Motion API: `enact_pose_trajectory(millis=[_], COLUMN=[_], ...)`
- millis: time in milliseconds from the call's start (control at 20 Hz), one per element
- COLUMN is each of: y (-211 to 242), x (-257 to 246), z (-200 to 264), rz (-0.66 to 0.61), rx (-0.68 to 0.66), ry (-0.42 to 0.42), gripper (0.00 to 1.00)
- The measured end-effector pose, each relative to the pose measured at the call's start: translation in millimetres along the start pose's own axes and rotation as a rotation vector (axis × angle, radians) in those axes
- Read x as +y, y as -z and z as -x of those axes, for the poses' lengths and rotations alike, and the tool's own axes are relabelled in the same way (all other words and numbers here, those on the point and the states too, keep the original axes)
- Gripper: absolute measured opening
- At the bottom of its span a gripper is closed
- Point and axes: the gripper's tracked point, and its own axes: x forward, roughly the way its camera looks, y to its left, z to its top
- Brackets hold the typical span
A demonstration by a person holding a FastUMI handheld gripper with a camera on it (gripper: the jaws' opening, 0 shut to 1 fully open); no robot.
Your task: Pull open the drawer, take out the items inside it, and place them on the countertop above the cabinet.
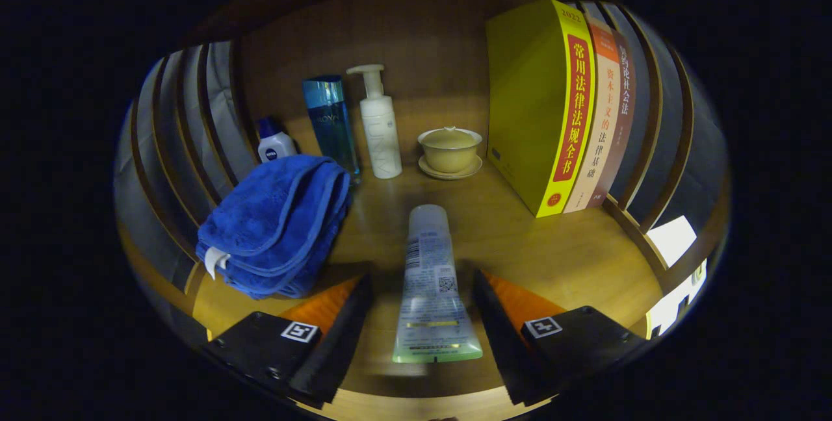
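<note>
Tube (432, 284) between fingers (clear of both); towel (276, 223) left, books (565, 109) right.

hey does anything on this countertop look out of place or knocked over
Only the tube stands out: it lies flat on the wooden countertop between the open gripper fingers, untouched, while the bottles stand upright. Nothing looks spilled or damaged.

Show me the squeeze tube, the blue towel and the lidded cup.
squeeze tube (431, 281): gripper view, middle of its body
blue towel (276, 223): gripper view, top fold
lidded cup (450, 150): gripper view, bowl wall
</note>
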Motion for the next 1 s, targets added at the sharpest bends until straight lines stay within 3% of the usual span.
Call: enact_pose_trajectory(millis=[150, 600, 1000], y=[-9, -47, 7], x=[5, 20, 23], z=[26, 166, 277], rz=[0.012, 0.161, 0.196], rx=[-0.036, -0.292, -0.5], ry=[-0.015, -0.056, -0.109], gripper=[0.99, 0.99, 0.98])
